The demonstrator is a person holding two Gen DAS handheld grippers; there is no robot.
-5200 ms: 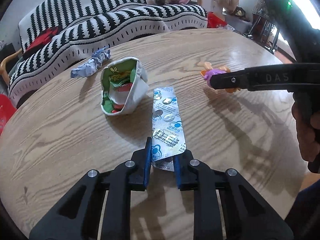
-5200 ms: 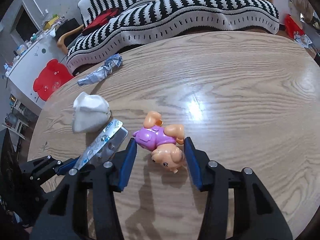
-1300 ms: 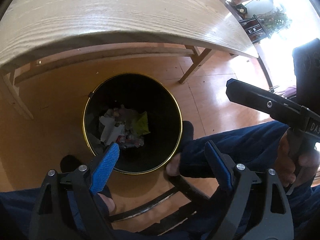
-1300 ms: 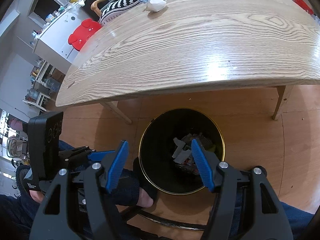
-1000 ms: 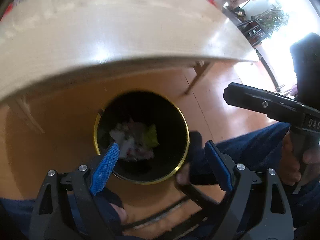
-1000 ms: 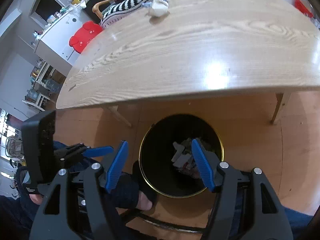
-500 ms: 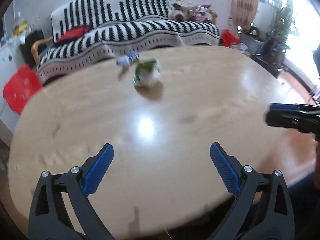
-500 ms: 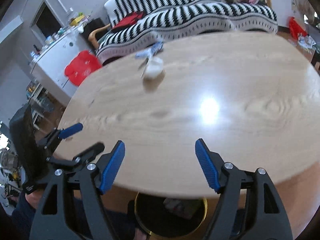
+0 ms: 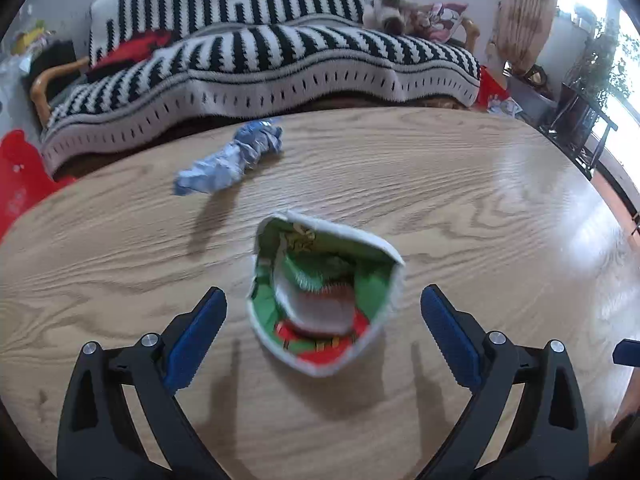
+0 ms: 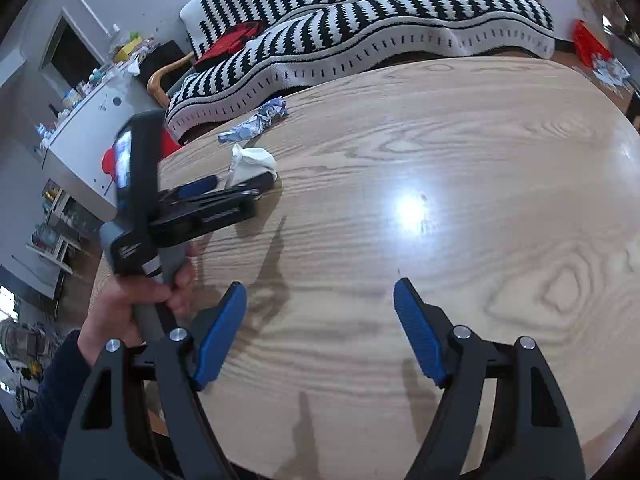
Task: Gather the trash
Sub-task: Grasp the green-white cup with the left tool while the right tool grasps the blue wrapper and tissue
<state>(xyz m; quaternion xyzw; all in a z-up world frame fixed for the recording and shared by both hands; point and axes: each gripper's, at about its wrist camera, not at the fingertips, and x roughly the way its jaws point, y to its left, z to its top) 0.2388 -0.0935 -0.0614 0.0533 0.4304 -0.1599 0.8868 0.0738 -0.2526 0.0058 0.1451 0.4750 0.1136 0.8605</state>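
Jaws of the left gripper gape, pads off the crushed carton between them; its long axis runs 12–6, mouth toward 6. Crumpled wrapper lies at 11, tapering toward 7. Right gripper gapes over bare table.

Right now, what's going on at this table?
A person is clearing trash off a wooden table with tongs in each hand. The left tongs are wide open around a crushed green-and-white carton, not gripping it yet. The right tongs hang open over bare wood, holding nothing. A crumpled blue-and-white wrapper lies farther back, near the table's far edge.
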